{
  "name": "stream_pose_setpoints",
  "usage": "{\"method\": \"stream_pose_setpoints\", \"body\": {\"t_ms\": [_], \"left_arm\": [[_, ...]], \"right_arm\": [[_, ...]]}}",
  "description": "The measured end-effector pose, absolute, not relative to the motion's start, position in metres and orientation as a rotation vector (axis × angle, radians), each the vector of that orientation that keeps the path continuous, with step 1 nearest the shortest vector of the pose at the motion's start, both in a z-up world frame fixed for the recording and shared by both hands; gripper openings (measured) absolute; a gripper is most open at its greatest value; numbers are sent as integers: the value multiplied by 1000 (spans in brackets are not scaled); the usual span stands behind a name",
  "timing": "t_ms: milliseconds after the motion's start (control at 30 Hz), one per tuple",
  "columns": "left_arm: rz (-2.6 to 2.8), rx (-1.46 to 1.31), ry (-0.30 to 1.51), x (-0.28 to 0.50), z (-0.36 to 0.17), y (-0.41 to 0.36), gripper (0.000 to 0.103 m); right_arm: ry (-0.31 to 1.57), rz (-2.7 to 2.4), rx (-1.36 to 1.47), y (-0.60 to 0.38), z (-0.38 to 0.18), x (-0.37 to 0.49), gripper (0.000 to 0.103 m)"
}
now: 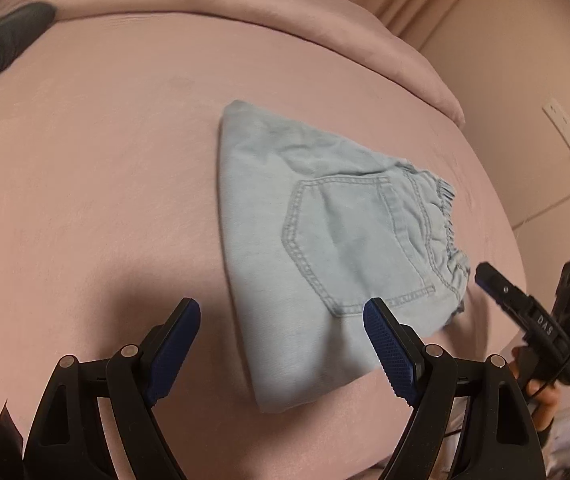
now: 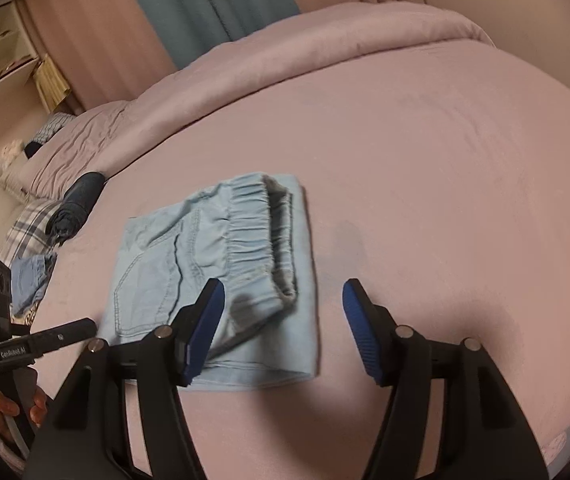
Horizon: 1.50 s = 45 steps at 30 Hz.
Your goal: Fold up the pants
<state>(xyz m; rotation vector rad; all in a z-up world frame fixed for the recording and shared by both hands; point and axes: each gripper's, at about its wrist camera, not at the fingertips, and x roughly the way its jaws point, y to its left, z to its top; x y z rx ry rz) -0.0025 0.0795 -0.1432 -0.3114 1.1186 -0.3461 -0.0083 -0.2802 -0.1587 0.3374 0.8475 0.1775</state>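
On the bed (image 2: 425, 140) our pants (image 2: 221, 272) lie in a compact fold, left gripper (image 1: 281, 320) and right gripper (image 2: 281, 304) both spread and empty, so we'd just press the edges flat, gently.

The pants (image 1: 325, 240) (image 2: 221, 280) are made of pale blue denim and are seen folded into a compact, roughly rectangular bundle laid flat on the bed. A stitched back pocket is shown on the top layer, and the gathered elastic waistband is turned toward the right jaws. In the left wrist view the bundle is found ahead of the right-hand jaw; in the right wrist view it is partly overlapped by the left-hand jaw.
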Motion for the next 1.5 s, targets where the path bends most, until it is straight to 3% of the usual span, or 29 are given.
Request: {"method": "stream_pose_setpoints", "body": {"t_ms": [200,300,867,1167,1433,1500], "left_arm": [[-346,-439,1171,-1,-156,96,91],[-355,-475,1171,1,-157,97,92],[-460,-512,1167,14,-163,86,92],[-492,-501,1160,21,-167,75,92],[-506,-423,1149,25,-165,54,92],[-499,-417,1146,24,-165,53,92]], "right_arm": [[878,199,430,-287,-165,-8,66],[892,204,466,-295,-169,-8,79],[987,281,581,-295,-188,2,80],[1038,370,529,-277,-196,24,92],[990,455,471,-239,-204,47,91],[977,447,452,-235,-203,44,79]]}}
